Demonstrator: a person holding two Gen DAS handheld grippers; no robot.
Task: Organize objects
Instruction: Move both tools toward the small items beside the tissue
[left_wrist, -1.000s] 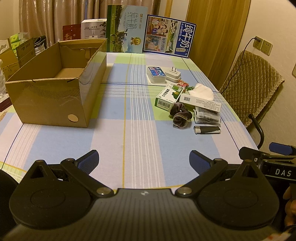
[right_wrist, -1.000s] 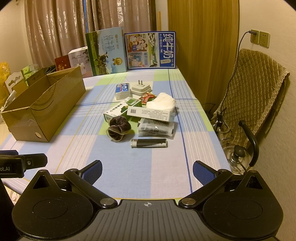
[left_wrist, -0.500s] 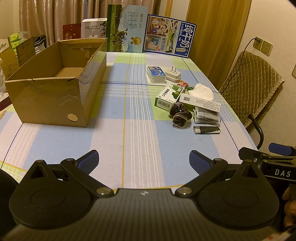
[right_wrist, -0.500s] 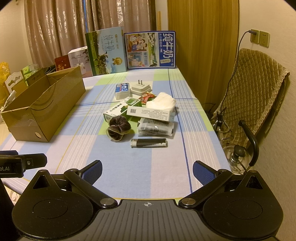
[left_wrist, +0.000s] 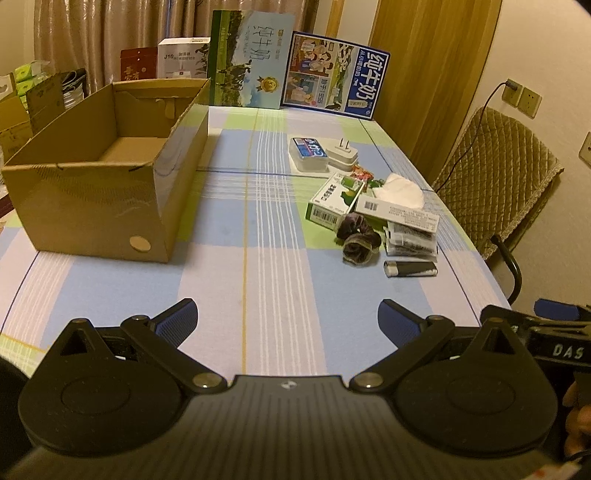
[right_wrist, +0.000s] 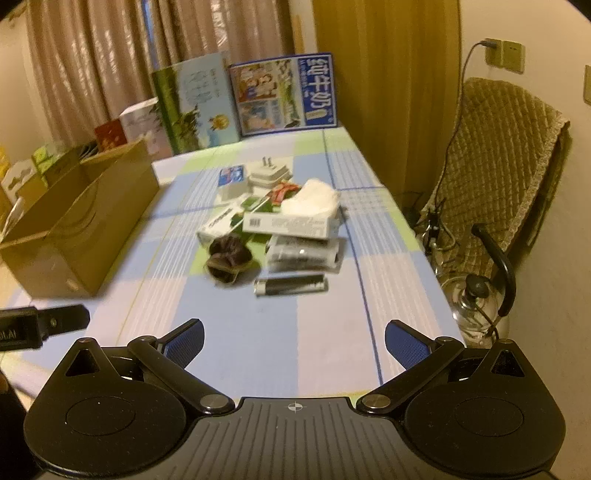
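Right gripper (right_wrist: 293, 341) has swung toward the lighter (right_wrist: 291, 285), ahead between its wide-open, empty jaws; left gripper (left_wrist: 286, 321), equally open and empty, waits.

**Blur and overlap hide details**

The right wrist view is smeared, so print on the long white barcoded carton (right_wrist: 291, 225) is unreadable. That carton overlaps the clear packet of dark contents (right_wrist: 303, 254); the contents cannot be identified.

Bare tablecloth (left_wrist: 251, 258) lies between the cardboard box (left_wrist: 96, 199) and the item cluster (left_wrist: 373, 218).
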